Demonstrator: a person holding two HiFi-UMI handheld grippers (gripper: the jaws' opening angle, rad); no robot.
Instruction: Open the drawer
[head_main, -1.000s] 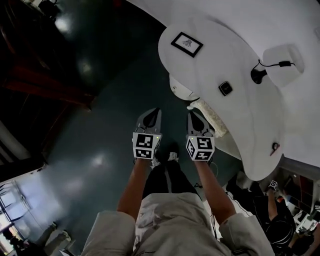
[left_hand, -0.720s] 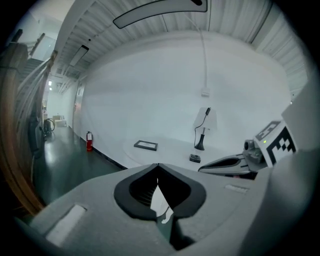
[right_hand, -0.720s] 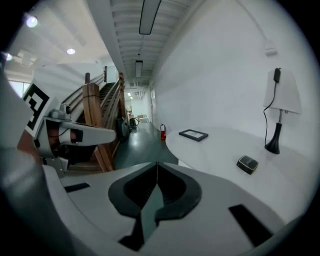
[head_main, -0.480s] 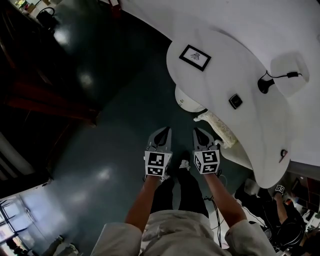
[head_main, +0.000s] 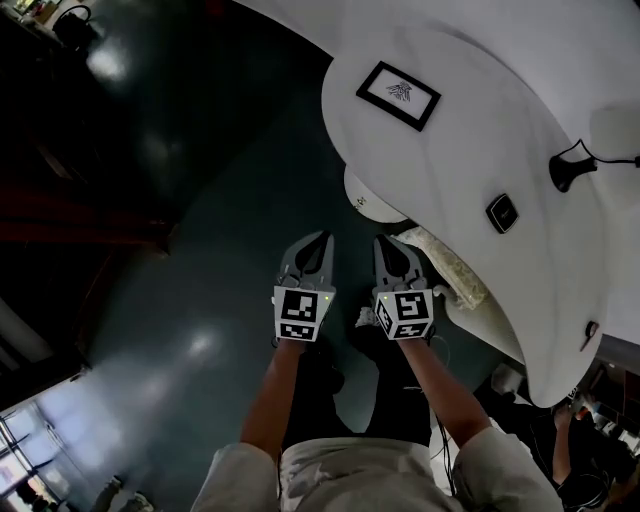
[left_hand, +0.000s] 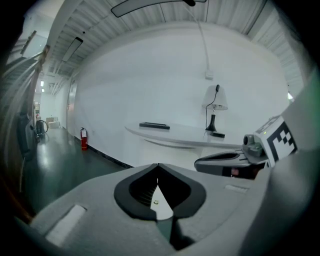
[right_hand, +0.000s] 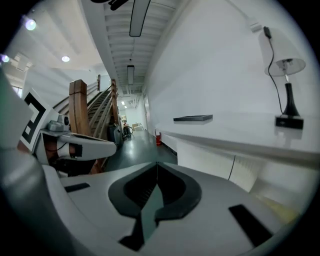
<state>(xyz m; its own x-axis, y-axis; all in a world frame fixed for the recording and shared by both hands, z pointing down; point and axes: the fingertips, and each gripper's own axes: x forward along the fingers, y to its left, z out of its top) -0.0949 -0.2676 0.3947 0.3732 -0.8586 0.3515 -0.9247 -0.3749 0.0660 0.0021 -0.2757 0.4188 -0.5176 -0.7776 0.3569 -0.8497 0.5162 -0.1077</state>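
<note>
While the left gripper (head_main: 318, 243) and right gripper (head_main: 385, 245) are hanging clenched and empty just beside the table (head_main: 470, 130), the drawer is not plainly showing, probably sitting under the table's top, likely sliding stiffly and needing a front-edge hold.

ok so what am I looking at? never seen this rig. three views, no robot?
No robot: a person holds a tool in each hand, the left tongs and the right tongs; the patterned cubes are part of them. One picture is from a head camera, looking down. The other two cameras ride on the tools and look along their jaws. Both tongs are shut and empty, above the floor. Next to them stands a white table with a framed picture, a lamp and a small black box.
</note>
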